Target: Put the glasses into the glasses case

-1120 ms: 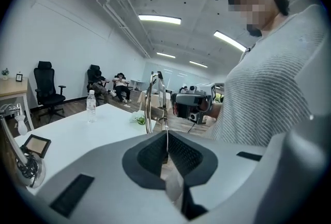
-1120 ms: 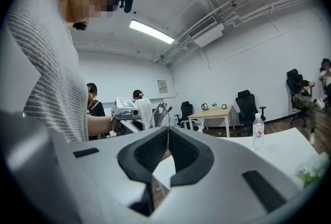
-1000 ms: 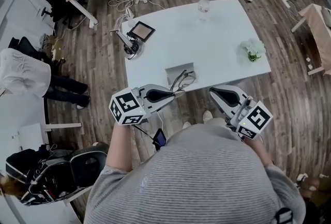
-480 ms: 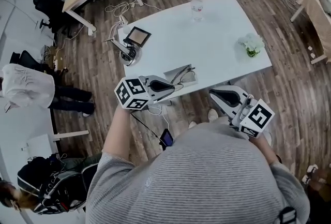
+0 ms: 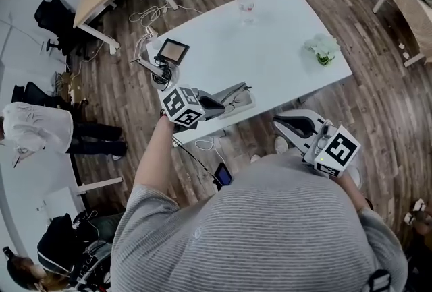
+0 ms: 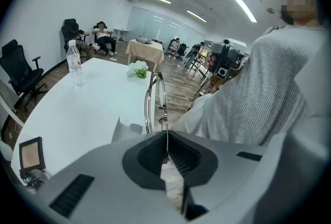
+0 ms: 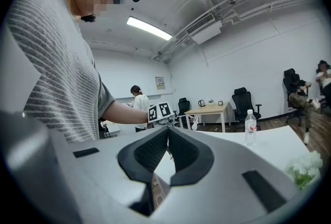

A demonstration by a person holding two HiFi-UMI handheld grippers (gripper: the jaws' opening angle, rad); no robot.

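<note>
My left gripper [image 5: 225, 104] reaches over the near edge of the white table [image 5: 270, 48], angled downward. Its 2 fingers are pressed together on 1 thin temple arm of the glasses [image 5: 236, 94]. In the left gripper view the wire of that arm runs straight into the seam where the fingers [image 6: 178, 158] meet, and the glasses [image 6: 155, 101] stand up beyond them with the lenses on edge. The grey glasses case [image 5: 248, 106] lies open on the table at that near edge, right under the glasses. In the left gripper view its raised flap [image 6: 124, 129] sits just left of the frame. I cannot tell whether the glasses touch the case or hang just above it.

My right gripper [image 5: 279, 121] is well apart to the right, off the table and close to my body, pointing level. Its fingers are closed tip to tip with nothing between them, as the right gripper view [image 7: 167, 129] shows.

Farther out on the table a water bottle [image 5: 246, 4] stands upright near the far edge, and a small bunch of white flowers [image 5: 322, 48] sits toward the right edge. A small screen on a stand [image 5: 171, 51] is at the table's left corner.
</note>
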